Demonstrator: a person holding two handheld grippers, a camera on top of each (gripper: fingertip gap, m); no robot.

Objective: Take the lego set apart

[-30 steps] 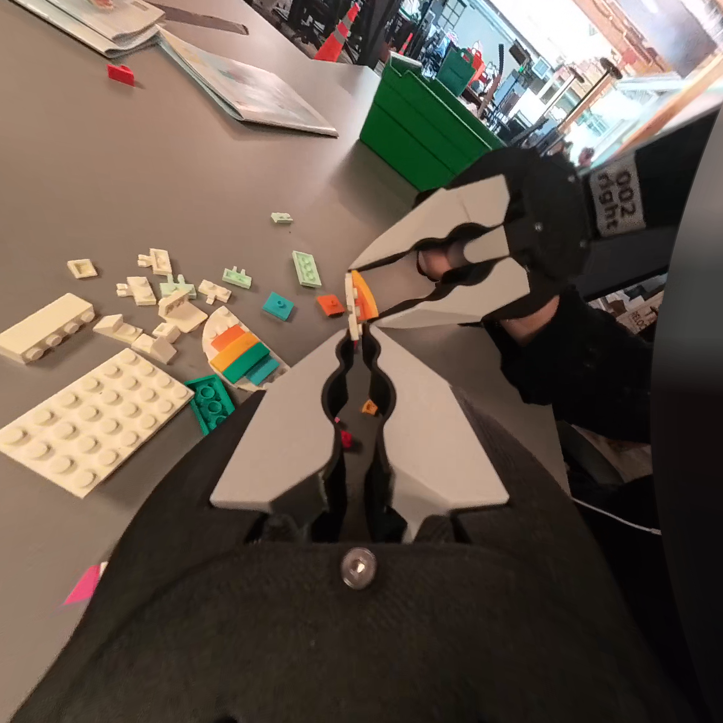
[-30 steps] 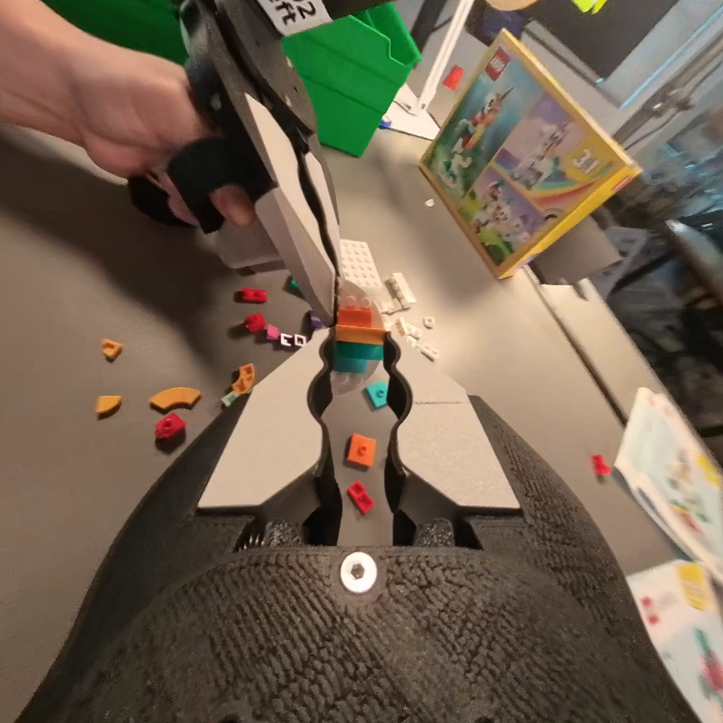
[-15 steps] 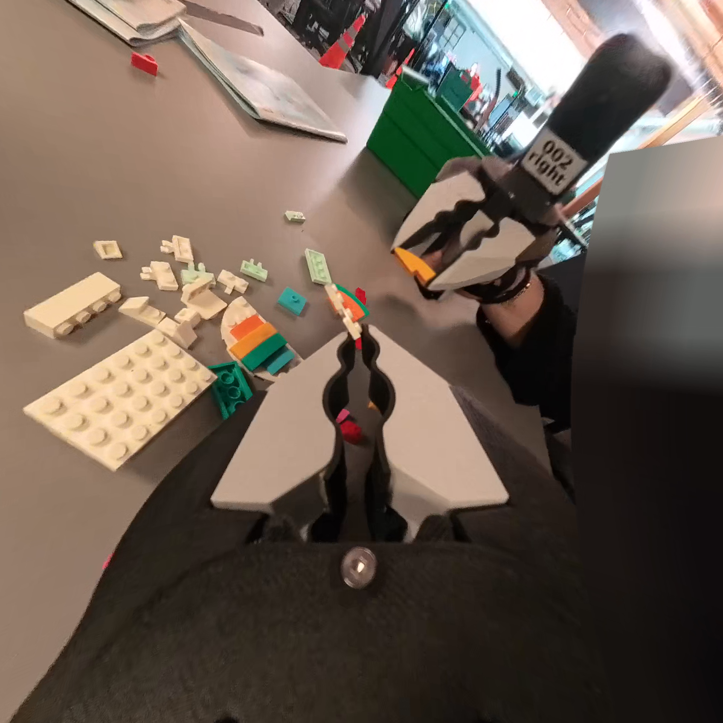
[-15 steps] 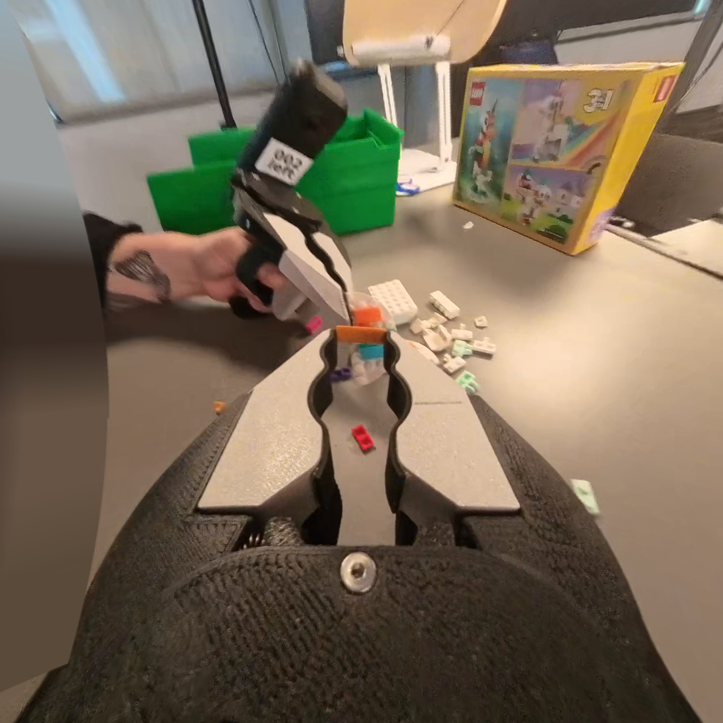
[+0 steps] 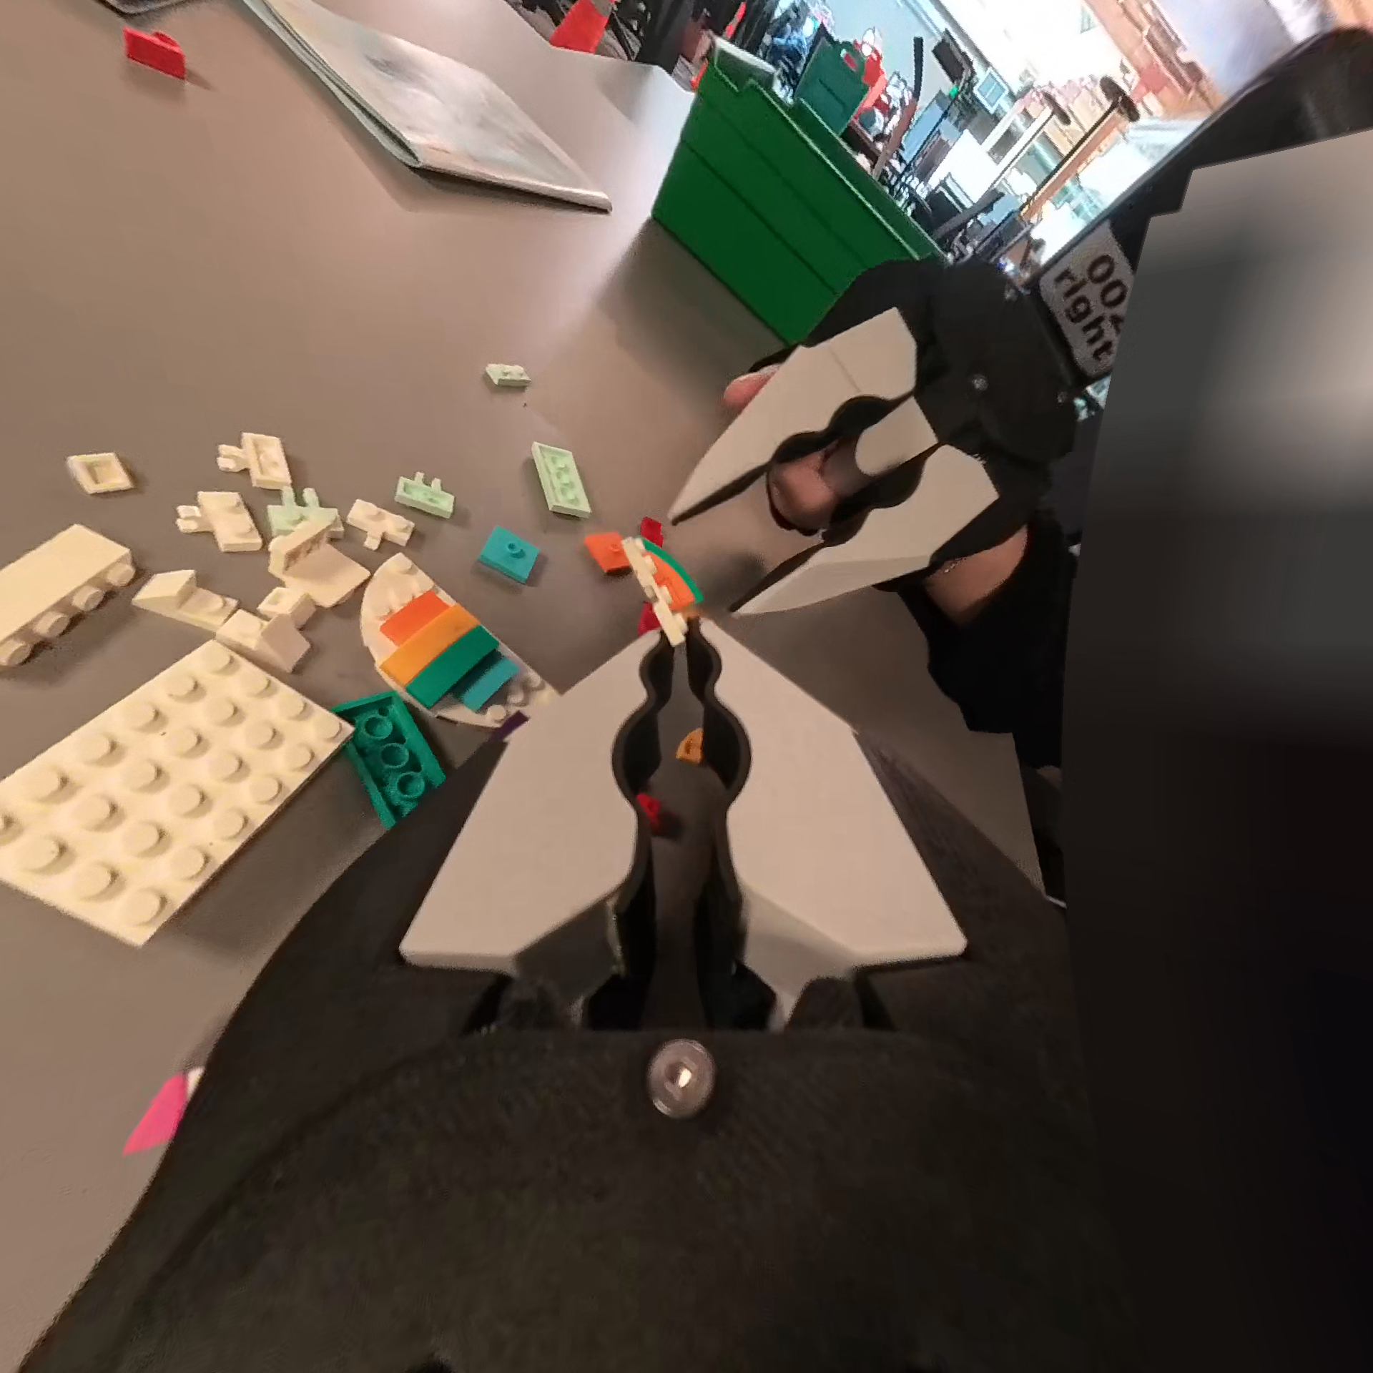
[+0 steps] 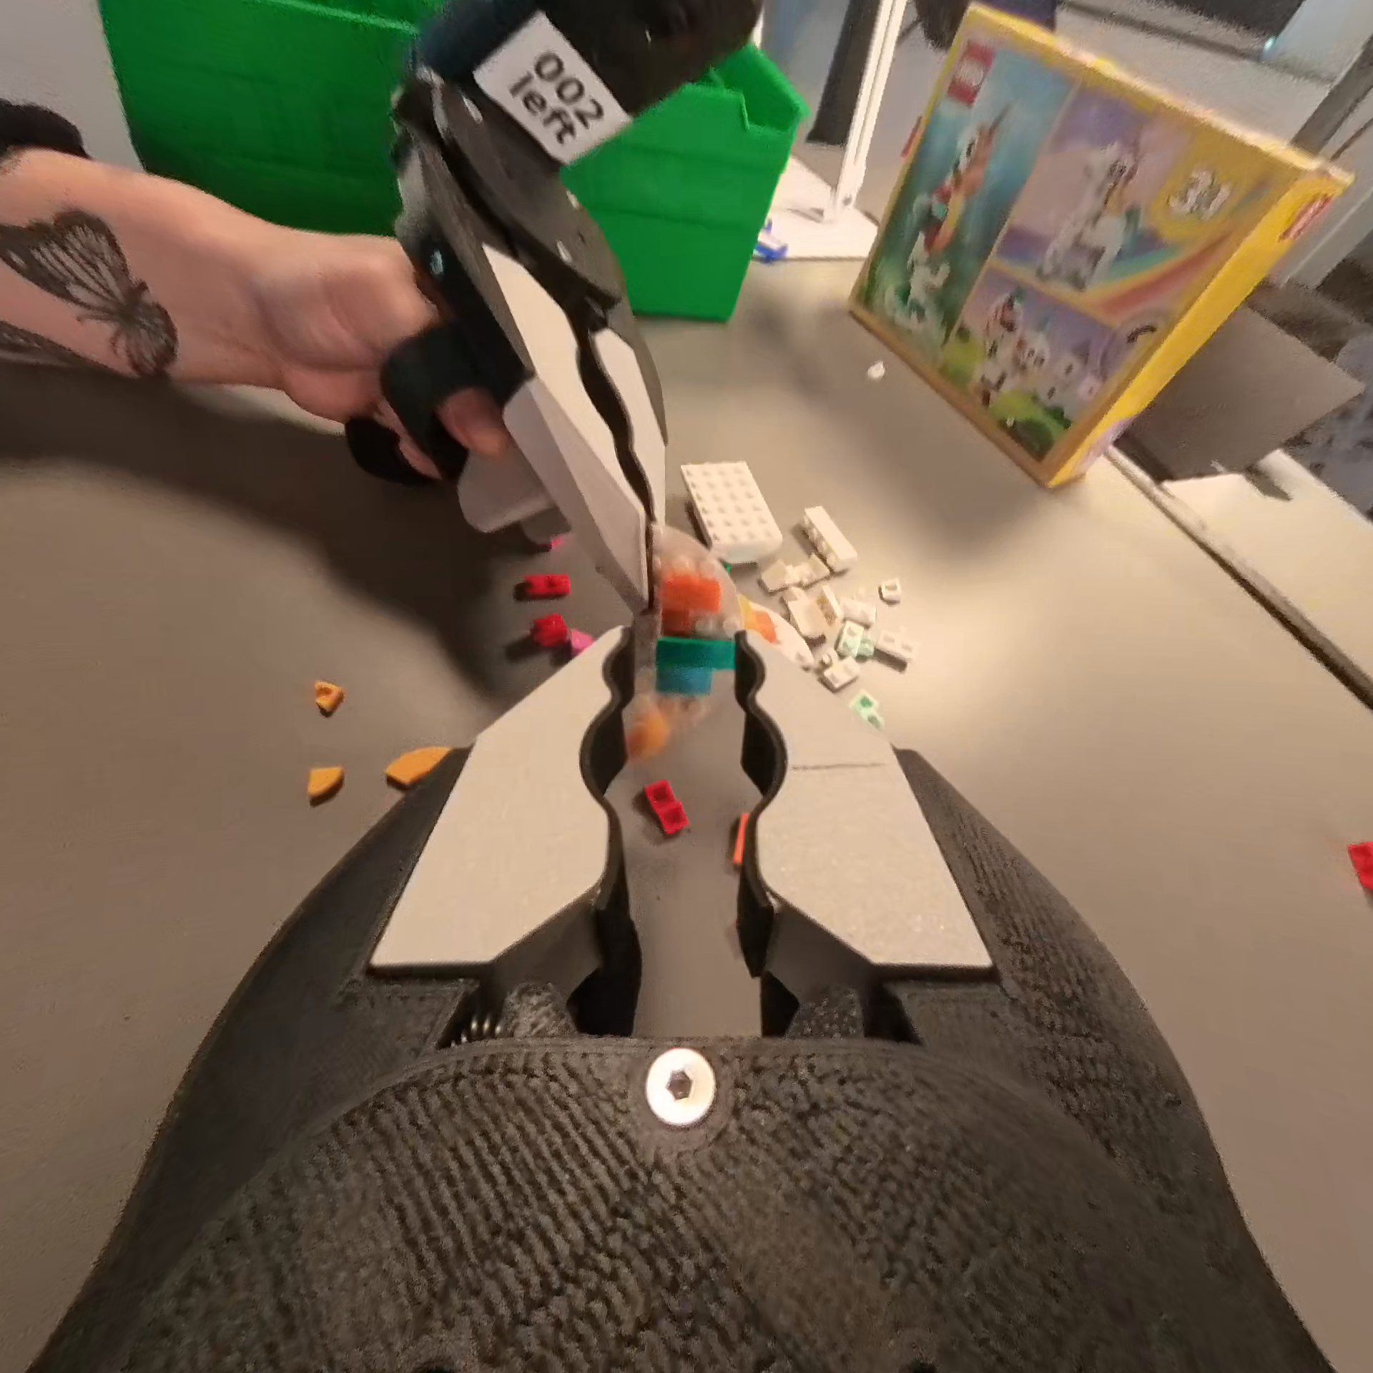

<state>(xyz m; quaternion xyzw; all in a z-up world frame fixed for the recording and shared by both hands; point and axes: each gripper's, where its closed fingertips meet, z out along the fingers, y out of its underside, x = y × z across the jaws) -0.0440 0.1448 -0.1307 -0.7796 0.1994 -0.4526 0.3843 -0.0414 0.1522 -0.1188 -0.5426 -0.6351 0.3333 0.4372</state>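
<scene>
Grey tabletop [image 5: 312, 282] fills our left wrist view, with a booklet [image 5: 453, 126] lying far back and green bins [image 5: 765, 215] behind it. Our left gripper [image 5: 677, 631] has its tips pinched tight on the lower edge of a small rainbow lego piece [image 5: 663, 583], a white plate carrying orange and green arcs, held up off the table. Our right gripper [image 5: 702, 565] comes in from the right with its tips spread apart, one above and one below that piece, not clamped on it. Lying on the table to the left we see a second rainbow half-disc [image 5: 446, 646], a large white studded plate [image 5: 148, 787], a green brick [image 5: 390, 754] just beside both, and scattered white and mint bits.

From our right wrist view we look across the same table toward a yellow lego box [image 6: 1077, 245] standing at the back right. Our right gripper [image 6: 680, 646] stands parted, and the rainbow lego piece [image 6: 687, 617], blurred, sits between its tips; whether they touch it we cannot tell. Our left gripper [image 6: 645, 594] reaches down from the upper left, closed on the piece's edge. Red and orange bits lie loose to the left
</scene>
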